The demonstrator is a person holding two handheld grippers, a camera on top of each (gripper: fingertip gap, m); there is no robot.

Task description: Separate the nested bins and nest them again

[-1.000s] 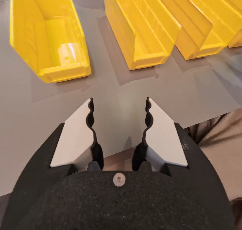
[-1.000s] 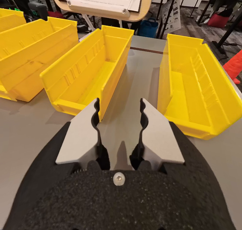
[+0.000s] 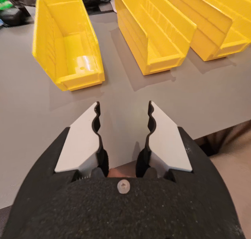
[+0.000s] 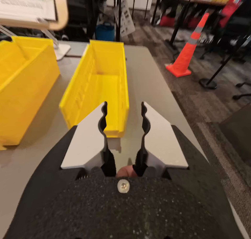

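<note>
Bins are sitting apart on the grey desk [image 3: 27, 110], none nested in another. In the left wrist view, the left tongs [image 3: 123, 104] are hovering over bare desk near its front edge, jaws spread wide and gripping nothing. Ahead and to their left the leftmost yellow bin [image 3: 65, 42] is lying with its short end toward the camera; a second yellow bin [image 3: 153, 32] is lying well apart to its right, and a third yellow bin [image 3: 217, 28] is sitting just beside that one, running out of the picture.

In the right wrist view, the right tongs [image 4: 123, 104] are also gaping wide and holding nothing, poised over the near end of the rightmost yellow bin [image 4: 97, 85], whose right wall is showing in the gap between the two fingers; whether either finger is touching it I cannot tell. Another yellow bin [image 4: 24, 89] is lying to its left, with a strip of desk between them. Beyond the desk, an orange traffic cone [image 4: 186, 53] is standing on the floor and a tilted sign board [image 4: 31, 8] is showing at upper left.
</note>
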